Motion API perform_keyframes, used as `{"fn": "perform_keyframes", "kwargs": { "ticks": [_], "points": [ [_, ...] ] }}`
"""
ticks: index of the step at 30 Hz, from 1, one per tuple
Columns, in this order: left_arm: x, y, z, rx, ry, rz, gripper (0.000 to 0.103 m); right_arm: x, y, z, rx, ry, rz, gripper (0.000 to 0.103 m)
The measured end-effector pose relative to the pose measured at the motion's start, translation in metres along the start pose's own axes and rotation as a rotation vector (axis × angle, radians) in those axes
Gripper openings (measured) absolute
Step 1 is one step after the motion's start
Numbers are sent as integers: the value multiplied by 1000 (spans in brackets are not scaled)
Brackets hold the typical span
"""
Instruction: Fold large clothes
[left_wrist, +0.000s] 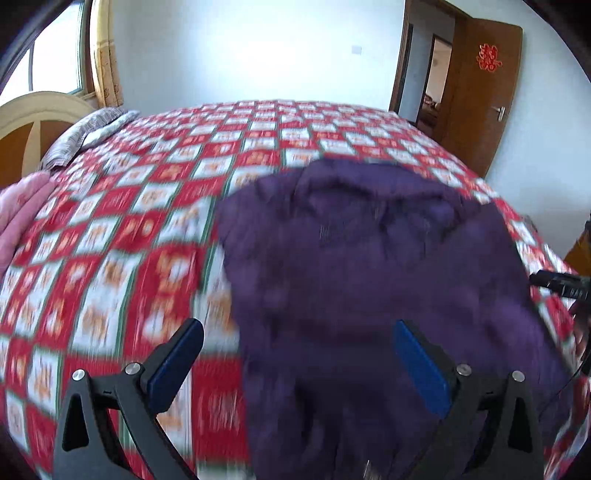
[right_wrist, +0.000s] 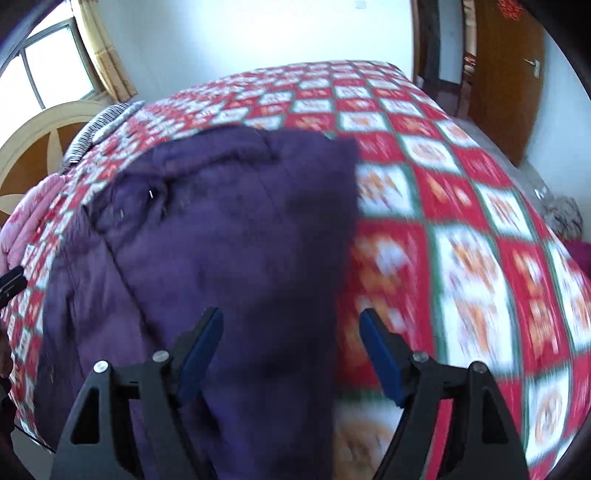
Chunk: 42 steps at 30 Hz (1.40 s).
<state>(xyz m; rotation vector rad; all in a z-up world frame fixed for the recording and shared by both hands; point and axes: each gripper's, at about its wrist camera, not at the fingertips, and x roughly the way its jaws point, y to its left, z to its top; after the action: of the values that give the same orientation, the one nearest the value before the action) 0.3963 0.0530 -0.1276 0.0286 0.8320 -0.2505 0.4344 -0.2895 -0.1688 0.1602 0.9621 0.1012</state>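
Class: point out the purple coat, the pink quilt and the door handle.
purple coat (left_wrist: 369, 266): left wrist view, its middle.
pink quilt (left_wrist: 22, 206): left wrist view, folded edge.
door handle (left_wrist: 500, 112): left wrist view, lever.

1. A big bed cover (left_wrist: 155, 206) with red and white squares spreads out ahead of the gripper and off to its left side.
2. A striped pillow (left_wrist: 88, 133) lies far ahead on the left, at the top of the bed.
3. A folded pink blanket (left_wrist: 22, 210) sits at the left edge, nearer than the pillow.
4. A round cream and brown headboard (left_wrist: 33, 118) stands behind the pillow.
5. A window (left_wrist: 55, 62) with a yellow curtain (left_wrist: 105, 62) is up in the far left corner.
6. A white wall (left_wrist: 258, 51) is straight ahead, past the bed.
7. A brown door (left_wrist: 484, 96) stands open far ahead on the right, with a red paper sign (left_wrist: 488, 57) on it.
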Motion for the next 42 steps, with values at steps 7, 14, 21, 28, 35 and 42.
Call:
{"fn": "perform_keyframes", "kwargs": {
  "ticks": [7,14,21,28,35,42],
  "points": [
    [-40,3,-102,-10,40,-6,102,-42,-20,-101,85,48,-3,79],
    [-43,-7,-142,-37,70,-48,102,-61,-21,-145,156,24,27,79],
    [-36,-1,-157,-87,82,-88,102,-71,-14,-160,188,22,90,79],
    [-31,-6,-158,-64,42,-86,102,-62,-3,-167,162,-13,109,66],
    [-45,-18,-160,18,32,-137,63,-68,-13,-180,244,-29,240,42],
    [-38,-13,-162,-65,42,-139,69,-67,-3,-182,238,-53,218,44]
  ]
}}
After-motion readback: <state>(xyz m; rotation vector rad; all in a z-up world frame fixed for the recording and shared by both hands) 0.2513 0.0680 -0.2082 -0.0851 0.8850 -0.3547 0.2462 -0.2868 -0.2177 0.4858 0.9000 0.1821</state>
